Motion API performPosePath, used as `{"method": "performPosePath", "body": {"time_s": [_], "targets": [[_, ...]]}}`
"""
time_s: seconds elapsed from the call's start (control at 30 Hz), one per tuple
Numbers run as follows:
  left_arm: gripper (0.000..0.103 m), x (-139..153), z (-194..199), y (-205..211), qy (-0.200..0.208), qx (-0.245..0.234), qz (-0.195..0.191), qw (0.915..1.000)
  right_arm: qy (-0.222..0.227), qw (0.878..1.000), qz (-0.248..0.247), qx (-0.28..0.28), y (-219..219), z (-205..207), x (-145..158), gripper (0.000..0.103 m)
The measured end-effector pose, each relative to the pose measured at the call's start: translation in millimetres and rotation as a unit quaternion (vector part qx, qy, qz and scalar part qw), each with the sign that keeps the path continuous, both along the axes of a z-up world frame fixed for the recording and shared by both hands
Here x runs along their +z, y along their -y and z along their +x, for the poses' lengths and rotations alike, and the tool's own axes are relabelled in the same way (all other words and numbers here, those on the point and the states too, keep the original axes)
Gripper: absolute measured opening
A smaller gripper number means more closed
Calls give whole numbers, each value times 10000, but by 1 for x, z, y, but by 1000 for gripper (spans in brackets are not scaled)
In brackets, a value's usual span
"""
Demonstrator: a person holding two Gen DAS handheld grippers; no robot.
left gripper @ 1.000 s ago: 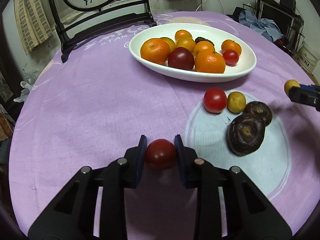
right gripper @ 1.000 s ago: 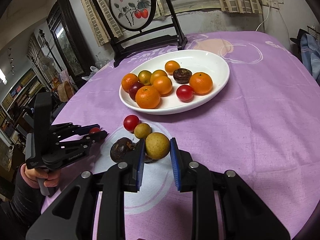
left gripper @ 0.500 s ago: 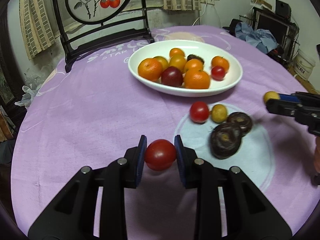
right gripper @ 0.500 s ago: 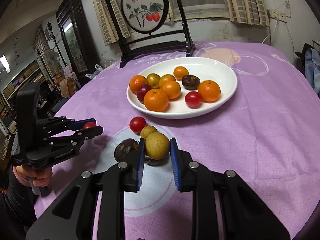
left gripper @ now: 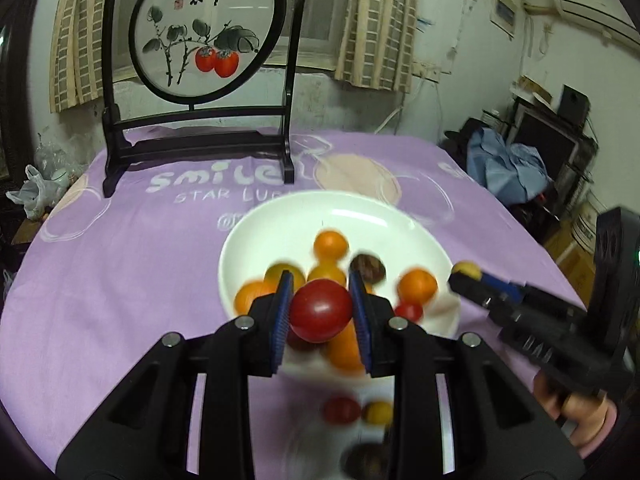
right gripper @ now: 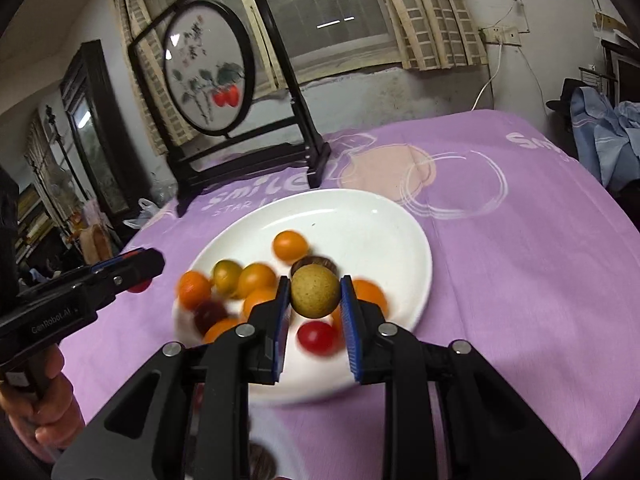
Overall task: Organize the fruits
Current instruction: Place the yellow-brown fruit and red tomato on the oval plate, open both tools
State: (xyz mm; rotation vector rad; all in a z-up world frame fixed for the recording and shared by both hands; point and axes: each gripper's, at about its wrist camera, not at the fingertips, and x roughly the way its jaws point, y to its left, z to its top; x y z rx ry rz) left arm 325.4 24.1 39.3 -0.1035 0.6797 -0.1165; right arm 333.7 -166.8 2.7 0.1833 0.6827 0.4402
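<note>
The left gripper (left gripper: pixel 321 312) is clenched on a red tomato (left gripper: pixel 320 309), held in the air between its blue pads (left gripper: pixel 282 312) in front of the white plate (left gripper: pixel 280 224). The right gripper (right gripper: pixel 314 312) grips a round yellow-brown fruit (right gripper: pixel 314 295) the same way — lifted clear of the cloth, over the near side of the plate. The plate sits near the middle of the table, on a purple tablecloth (left gripper: pixel 120 272), and holds several oranges (left gripper: pixel 330 245), a dark brown fruit (left gripper: pixel 368 267) and a small red tomato (right gripper: pixel 316 337), all somewhat blurred. Off the plate's near edge, a second red tomato (left gripper: pixel 341 410) and a small yellow fruit (left gripper: pixel 377 413) lie side by side on the cloth, with a dark round fruit (left gripper: pixel 362 460) nearer still. At the table's far edge stands a black-framed round painted screen (left gripper: pixel 204 32) — persimmons on a branch.
</note>
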Motion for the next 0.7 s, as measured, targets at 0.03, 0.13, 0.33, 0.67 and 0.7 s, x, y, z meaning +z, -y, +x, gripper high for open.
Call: {"method": "performPosePath", "body": {"time_s": [0.03,0.13,0.33,0.67,0.7], "targets": [[29,-2,9,2,-63,4,-12,10000,-42,10000,-49,-6,-4,10,-3,25],[29,-11,38,7,-187,127,67,9997,-150,9998,-129,42,-10,30,-10,25],[29,-32,75,2,-559,267,47,9981,-297,9992,-221,163,-18,56,-19,27],[84,-11,48,2,-151,531,425,9976,-261,9993,-81,272,-6,36,-2,44],[88,-7,39,3,-76,598,517,9968,-190,9994,-96,270,-5,28,1,44]]}}
